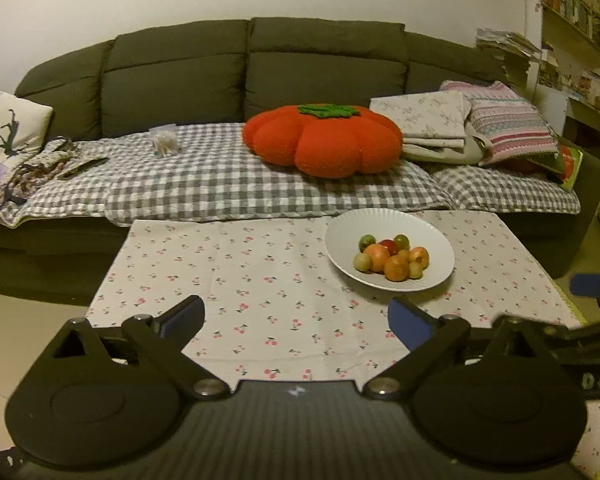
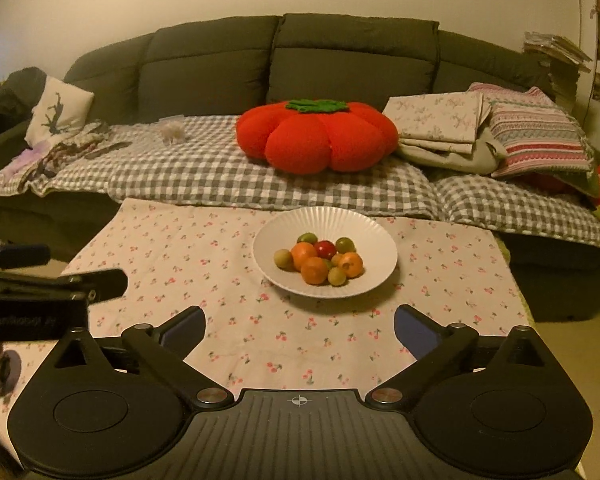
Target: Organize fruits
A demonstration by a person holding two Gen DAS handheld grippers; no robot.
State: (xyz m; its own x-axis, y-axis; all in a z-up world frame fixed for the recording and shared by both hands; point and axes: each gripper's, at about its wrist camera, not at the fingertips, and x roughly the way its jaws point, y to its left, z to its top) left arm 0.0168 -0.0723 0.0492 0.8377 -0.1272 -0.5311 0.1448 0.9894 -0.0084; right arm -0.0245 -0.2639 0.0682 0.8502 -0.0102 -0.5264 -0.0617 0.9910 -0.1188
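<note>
A white ribbed bowl stands on the cherry-print tablecloth. It holds several small fruits: orange ones, green ones and a red one. My left gripper is open and empty, near the table's front, left of the bowl. My right gripper is open and empty, in front of the bowl. The left gripper's fingers show at the left edge of the right wrist view.
A dark sofa with a grey checked cover stands behind the table. On it lie a red tomato-shaped cushion, folded linens and a striped pillow. Bookshelves are at the right.
</note>
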